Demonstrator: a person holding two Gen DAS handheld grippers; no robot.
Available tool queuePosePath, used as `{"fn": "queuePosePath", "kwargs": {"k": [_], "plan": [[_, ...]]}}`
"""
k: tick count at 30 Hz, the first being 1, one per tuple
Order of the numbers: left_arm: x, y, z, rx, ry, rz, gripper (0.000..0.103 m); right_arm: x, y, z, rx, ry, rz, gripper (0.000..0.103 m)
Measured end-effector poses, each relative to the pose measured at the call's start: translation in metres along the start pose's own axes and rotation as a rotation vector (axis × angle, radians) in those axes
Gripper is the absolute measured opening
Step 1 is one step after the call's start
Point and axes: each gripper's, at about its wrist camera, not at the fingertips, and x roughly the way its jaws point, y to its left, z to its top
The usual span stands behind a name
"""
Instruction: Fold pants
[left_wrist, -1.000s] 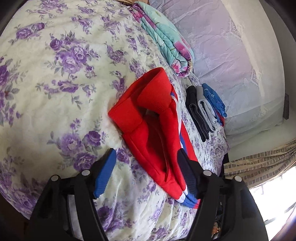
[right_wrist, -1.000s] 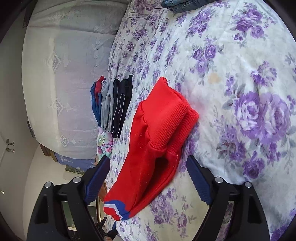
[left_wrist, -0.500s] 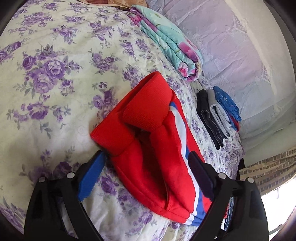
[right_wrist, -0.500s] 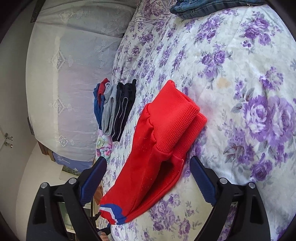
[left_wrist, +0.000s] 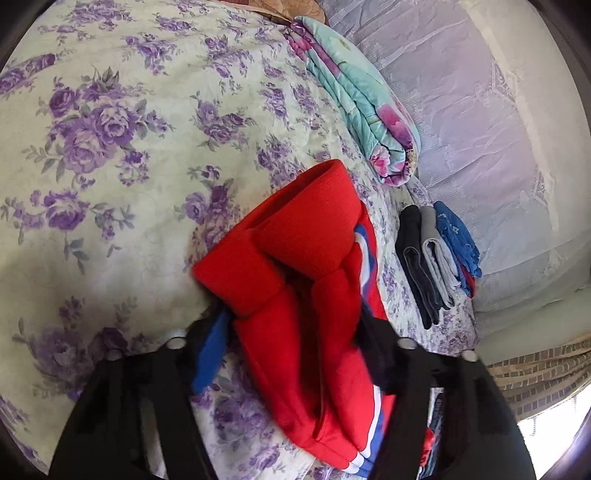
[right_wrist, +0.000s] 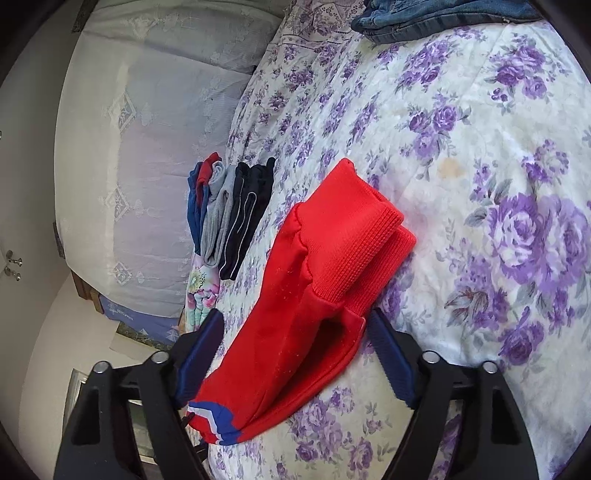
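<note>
Your left claw (left_wrist: 291, 354) is spread wide, its blue-padded fingers (left_wrist: 208, 354) straddling the folded red knit pants with the white and blue side stripe (left_wrist: 306, 280), which lie bunched on the purple-flowered quilted bedspread (left_wrist: 110, 147); grip not closed. Your right claw (right_wrist: 295, 354) is released too, the same pants (right_wrist: 314, 280) lying between its fingers, ribbed waistband just ahead. Beyond the left claw's right finger sits a row of folded dark, grey and blue garments (left_wrist: 436, 258), and further ahead a rolled teal floral blanket (left_wrist: 354, 103). Folded blue denim (right_wrist: 436, 14) lies far ahead of the right claw.
</note>
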Motion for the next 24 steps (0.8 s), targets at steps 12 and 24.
{"fn": "queuePosePath", "kwargs": {"k": [12,24], "plan": [[0.013,-0.042,0.033,0.094,0.065,-0.165,0.020,0.020,0.015,0.038,-0.046,0.027,0.044,0.018],[0.028,-0.155,0.079,0.223,-0.024,-0.302,0.019,0.049,0.123,0.139,-0.232,-0.108,0.143,0.018]]}}
